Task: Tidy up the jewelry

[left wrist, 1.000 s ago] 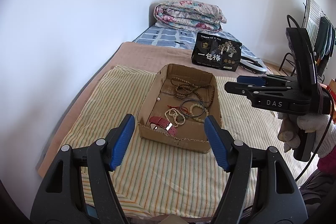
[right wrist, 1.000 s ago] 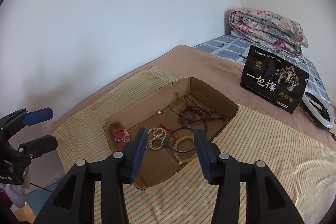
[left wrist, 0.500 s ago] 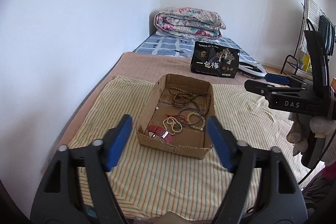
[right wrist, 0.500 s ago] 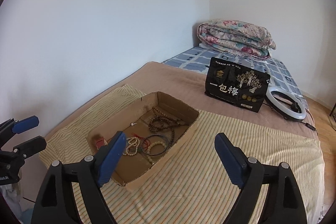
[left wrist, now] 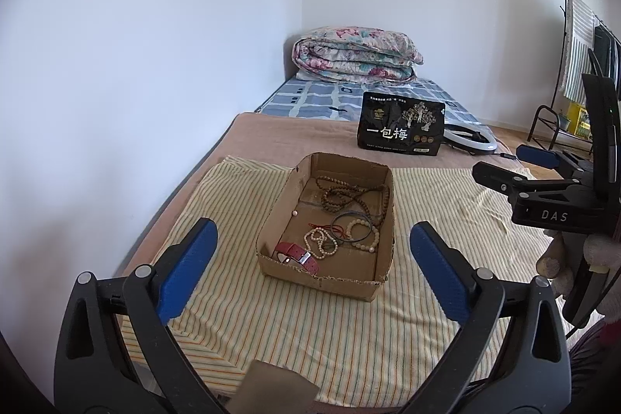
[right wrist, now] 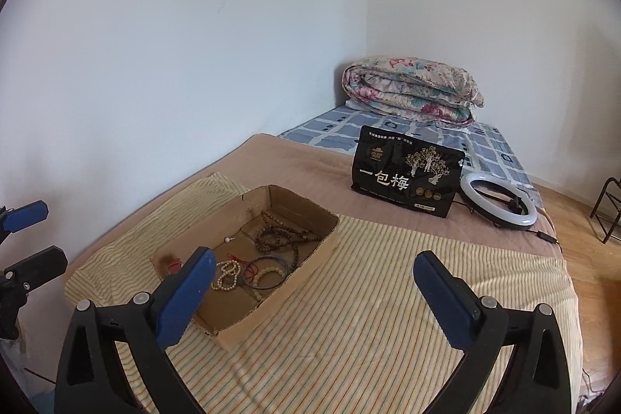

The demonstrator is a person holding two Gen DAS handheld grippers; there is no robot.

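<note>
A shallow cardboard box (left wrist: 279, 204) sits on a striped cloth (left wrist: 233, 313) on the bed. Inside lie a brown bead necklace (left wrist: 341, 191), a dark bangle (left wrist: 351, 226), pale bead bracelets (left wrist: 320, 241), a red strap watch (left wrist: 295, 253) and a small pearl (left wrist: 294, 213). My left gripper (left wrist: 310, 270) is open and empty, held back in front of the box. My right gripper (right wrist: 314, 293) is open and empty, to the right of the box (right wrist: 310, 262); it also shows in the left wrist view (left wrist: 516, 161).
A black snack bag (left wrist: 401, 129) stands beyond the box, with a white ring light (right wrist: 498, 200) beside it. A folded floral quilt (left wrist: 355, 55) lies at the bed's far end. A white wall runs along the left. A clothes rack (left wrist: 582, 37) stands at the right.
Both grippers have pulled back and up from the box, and both have opened wider. The right gripper has swung right, off the box.
</note>
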